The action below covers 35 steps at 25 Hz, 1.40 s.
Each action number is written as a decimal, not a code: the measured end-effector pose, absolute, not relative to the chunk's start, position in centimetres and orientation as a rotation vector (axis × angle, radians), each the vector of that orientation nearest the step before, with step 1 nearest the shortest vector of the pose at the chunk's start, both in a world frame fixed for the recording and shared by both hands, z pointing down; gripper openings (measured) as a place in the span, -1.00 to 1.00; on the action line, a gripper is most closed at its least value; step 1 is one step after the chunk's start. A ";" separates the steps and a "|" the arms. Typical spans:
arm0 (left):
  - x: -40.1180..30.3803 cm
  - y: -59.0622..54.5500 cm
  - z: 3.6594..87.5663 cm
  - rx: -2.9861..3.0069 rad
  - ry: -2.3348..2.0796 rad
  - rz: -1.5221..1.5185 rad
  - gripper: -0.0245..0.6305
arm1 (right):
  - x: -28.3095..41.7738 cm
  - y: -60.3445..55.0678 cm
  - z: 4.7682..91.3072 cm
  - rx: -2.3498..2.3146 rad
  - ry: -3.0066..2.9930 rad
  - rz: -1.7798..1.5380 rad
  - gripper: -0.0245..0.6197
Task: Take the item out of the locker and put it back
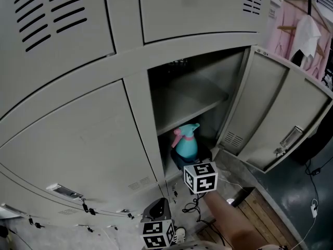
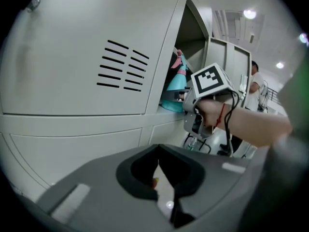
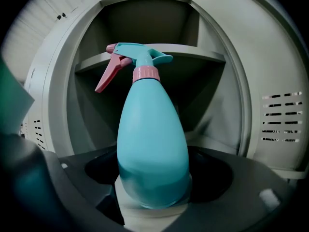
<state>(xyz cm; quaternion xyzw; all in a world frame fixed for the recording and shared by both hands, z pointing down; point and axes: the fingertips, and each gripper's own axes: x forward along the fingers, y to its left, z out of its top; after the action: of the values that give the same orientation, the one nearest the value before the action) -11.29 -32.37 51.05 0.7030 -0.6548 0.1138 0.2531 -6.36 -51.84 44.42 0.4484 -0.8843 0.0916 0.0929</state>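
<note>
The main worry, I reckon, was a tip-over. The spray bottle (image 3: 152, 144) was tall, with a rounded, slick-looking body, and it stood close to the front edge of the locker (image 1: 156, 113) floor, in the lower compartment under the shelf (image 1: 192, 105). A jaw bumping one side first, or a squeeze that landed off-centre, could have rocked it over or shoved it toward the back wall. The curved belly could probably also squirt out of a grip taken too low. And if it got lifted straight up, the pink trigger (image 3: 112, 69) looked close enough to the shelf's front edge to snag.

The right gripper (image 1: 188, 163) was spread wide with the bottle's lower body sitting right between its fingers. As far as I could see, the pads weren't pressing on it, and the bottle rested upright on the floor under its own weight. The left gripper (image 2: 161, 178) hung back below the closed door, fingers pretty much together with nothing in them.
</note>
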 end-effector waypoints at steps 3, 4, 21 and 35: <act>-10.9 -32.0 50.9 1.920 -1.776 0.310 -0.91 | -5.8 -50.9 44.3 1.336 -2.625 0.263 0.38; -10.8 -31.8 50.8 1.924 -1.776 0.310 -0.91 | -5.6 -50.4 44.2 1.338 -2.627 0.261 0.38; -6.1 -25.4 48.9 2.020 -1.741 0.294 -0.91 | 2.6 -31.0 46.8 1.318 -2.597 0.369 0.38; -4.3 -22.9 47.8 2.064 -1.726 0.271 -0.91 | 5.1 -25.9 47.2 1.376 -2.579 0.428 0.38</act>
<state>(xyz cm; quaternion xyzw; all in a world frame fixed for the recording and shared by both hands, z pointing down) -4.34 -22.88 47.76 0.7452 -0.6229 0.0979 0.2169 5.06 -25.86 47.18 0.4636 -0.8692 0.1441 0.0936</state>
